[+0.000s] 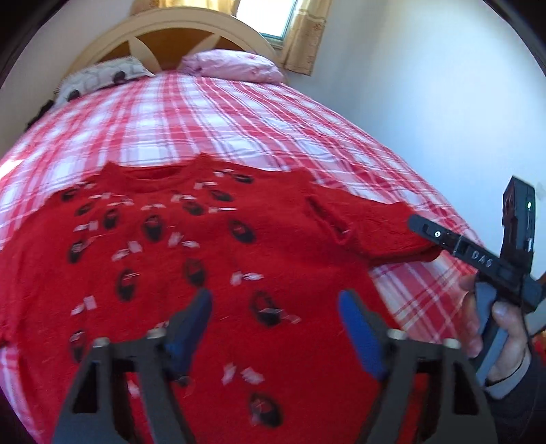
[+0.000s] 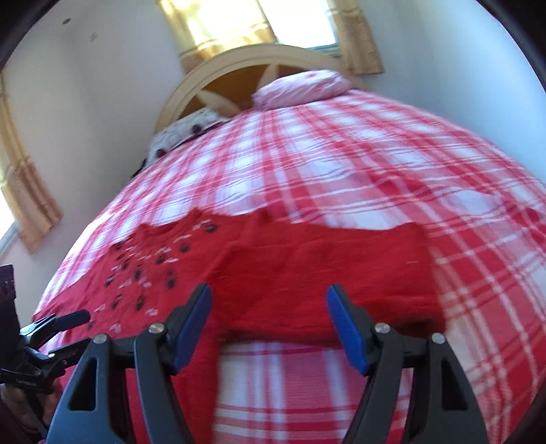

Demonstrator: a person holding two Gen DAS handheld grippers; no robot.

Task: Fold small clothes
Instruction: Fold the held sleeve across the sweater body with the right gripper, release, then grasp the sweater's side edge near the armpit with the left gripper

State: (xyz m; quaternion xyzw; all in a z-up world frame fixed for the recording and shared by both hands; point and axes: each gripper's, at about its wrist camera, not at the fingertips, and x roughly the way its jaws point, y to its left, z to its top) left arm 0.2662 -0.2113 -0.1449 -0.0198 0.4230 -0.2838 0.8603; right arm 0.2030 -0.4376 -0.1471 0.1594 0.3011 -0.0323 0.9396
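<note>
Both grippers gaping, blue pads gripping nothing: left gripper hovering over red knit sweater with black-and-white motifs, right gripper over its sleeve. Sweater lying flat on red-white plaid bedspread. Risk: pinching bedspread along with knit, sleeve bunching. Near hem getting cut off, everything blurring.

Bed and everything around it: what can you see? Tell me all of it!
sweater: one, red with black and white marks, flat on the bed
right sleeve: one, red, spread sideways
bedspread: one, red and white plaid, covering the bed
pillows: two, pink and pale patterned, by the headboard
headboard: one, cream, arched
curtains: tan, at the window
left tongs: blue pads, open, over the sweater
right tongs: blue pads, open, over the sleeve
hand: one, gripping the right tongs
</note>
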